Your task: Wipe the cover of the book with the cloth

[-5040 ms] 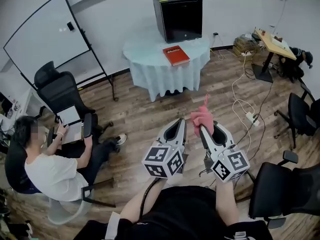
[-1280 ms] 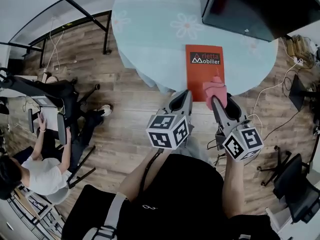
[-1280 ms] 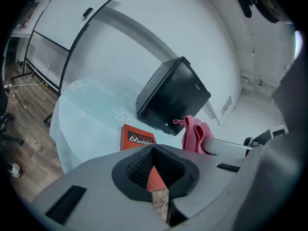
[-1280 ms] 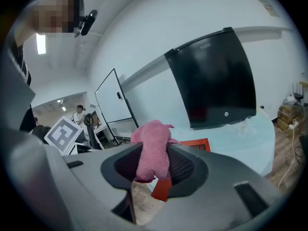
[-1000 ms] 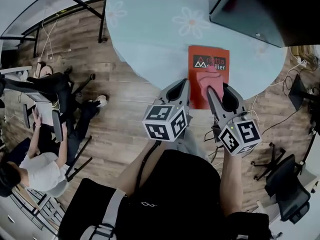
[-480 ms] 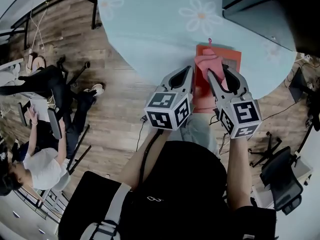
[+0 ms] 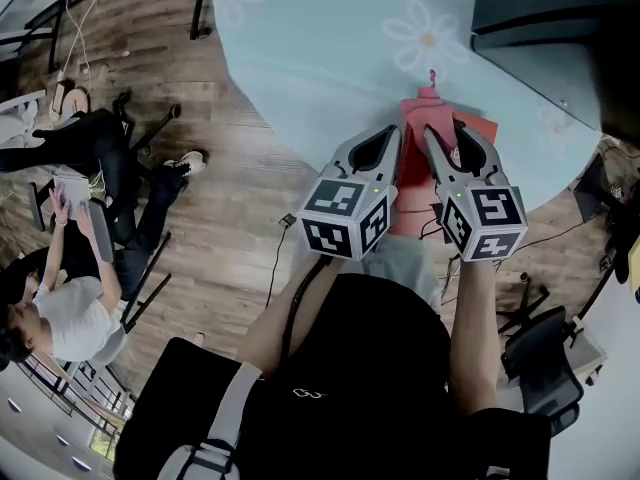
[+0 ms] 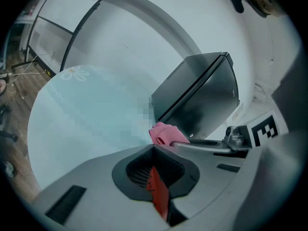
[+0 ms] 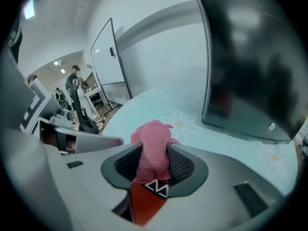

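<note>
one round table fills the upper half of the head view, draped in a smooth pale blue cover printed with daisies. that loose drape is the first worry: a firm stroke could drag and bunch it, carrying along whatever lies on it. behind stands a black box, hard, square-edged and slightly glossy, close enough that a long push away from the person might knock into it.

the book lies flat on the table near the edge closest to the person, just in front of the box. it is thin and rectangular, with a slick red cover and a white logo. nothing pins it, so i judge a pull toward the body could skate it off the edge.

the left gripper hovers beside the book with its grey plastic jaws brought together on nothing; only a sliver of red shows below them. the right gripper is clamped on the cloth, a soft, nubbly pink wad poking up and forward past the jaw tips, directly above the cover. whether it presses on the book yet i cannot tell. only a small bunch is pinched, so it may slip free under friction, or the hard tips may scrape the cover if the gripper tilts too low.
</note>
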`<state>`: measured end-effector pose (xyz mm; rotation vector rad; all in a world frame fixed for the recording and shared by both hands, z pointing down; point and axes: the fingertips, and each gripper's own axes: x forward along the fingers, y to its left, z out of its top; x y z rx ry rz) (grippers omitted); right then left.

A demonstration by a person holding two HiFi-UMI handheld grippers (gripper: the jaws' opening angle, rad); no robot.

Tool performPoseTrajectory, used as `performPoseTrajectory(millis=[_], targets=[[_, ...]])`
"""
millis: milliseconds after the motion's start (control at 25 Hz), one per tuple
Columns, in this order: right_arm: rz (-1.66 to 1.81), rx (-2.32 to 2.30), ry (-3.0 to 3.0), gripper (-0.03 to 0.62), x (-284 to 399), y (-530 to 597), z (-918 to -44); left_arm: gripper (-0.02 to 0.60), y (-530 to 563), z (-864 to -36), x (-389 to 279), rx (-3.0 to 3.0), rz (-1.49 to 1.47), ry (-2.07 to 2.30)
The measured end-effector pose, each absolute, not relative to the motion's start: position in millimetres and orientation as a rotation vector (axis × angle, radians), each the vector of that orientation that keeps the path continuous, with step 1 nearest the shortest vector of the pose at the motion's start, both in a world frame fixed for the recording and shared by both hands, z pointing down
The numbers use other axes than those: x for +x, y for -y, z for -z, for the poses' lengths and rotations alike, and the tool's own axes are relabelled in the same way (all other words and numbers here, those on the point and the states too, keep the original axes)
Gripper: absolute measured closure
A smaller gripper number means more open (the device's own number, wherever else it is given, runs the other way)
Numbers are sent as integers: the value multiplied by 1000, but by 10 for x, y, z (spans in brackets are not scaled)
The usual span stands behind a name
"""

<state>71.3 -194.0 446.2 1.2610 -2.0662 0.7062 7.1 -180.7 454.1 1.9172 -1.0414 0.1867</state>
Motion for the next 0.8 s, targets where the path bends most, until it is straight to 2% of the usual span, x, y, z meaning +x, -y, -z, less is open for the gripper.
performPoseTrajectory(millis=[440, 800], targets=[[-727, 1167, 2009, 444, 639, 1911, -4737, 568, 1820, -4903, -118, 1803, -217, 1183], [-751, 1148, 2022, 442, 675, 1909, -4775, 568, 1787, -4878, 158, 1831, -250, 1143]])
